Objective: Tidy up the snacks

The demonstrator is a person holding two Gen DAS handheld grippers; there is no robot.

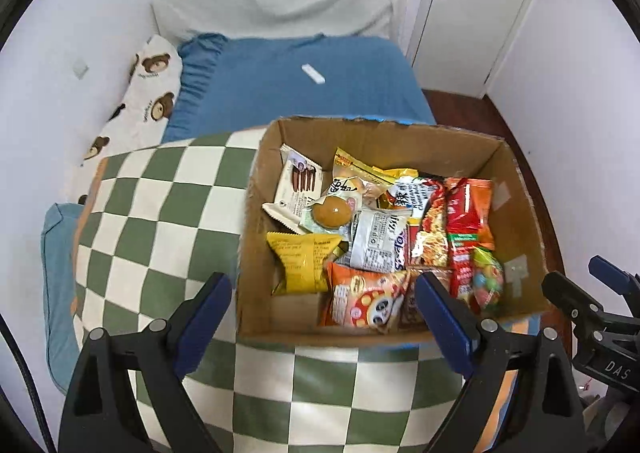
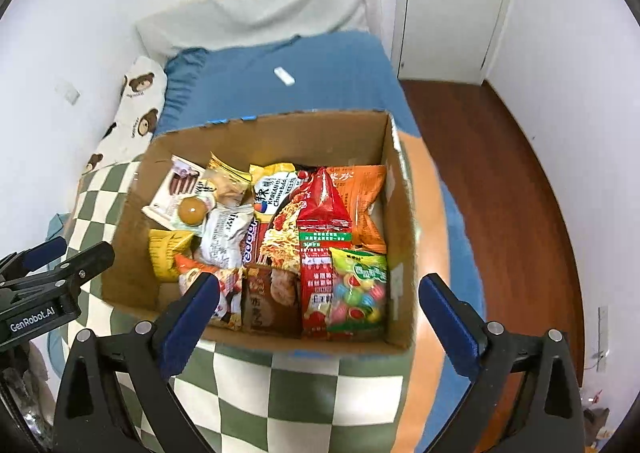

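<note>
I am looking down into the cardboard box (image 1: 400,137) (image 2: 280,133), which is sitting on a green-and-white checked blanket (image 1: 160,221) (image 2: 304,393) on the bed. The snacks are lying loose in it, overlapping each other. In the right wrist view, a white packet of chocolate sticks (image 2: 176,189) is resting at about ten o'clock in the box, with a round brown cake in clear wrap (image 2: 193,211) just beside it. A yellow packet (image 2: 168,249) is lying at nine o'clock against the left wall. In the middle a noodle packet (image 2: 280,221) is lying under a long red packet (image 2: 322,253), and an orange packet (image 2: 364,201) is leaning at two o'clock. At five o'clock a green bag of coloured candies (image 2: 358,289) is touching the red packet, and a brown packet (image 2: 272,301) is lying at six o'clock.

I am holding the left gripper (image 1: 324,317) over the near edge of the box, its jaws wide apart and gripping nothing. The right gripper (image 2: 320,317) is also hanging above the near wall, jaws wide and empty.

Beyond the box a blue sheet (image 1: 300,93) is covering the bed, with a small white object (image 1: 313,74) lying on it and a bear-print pillow (image 1: 148,101) at ten o'clock. A white door (image 1: 464,13) is standing at one o'clock.
</note>
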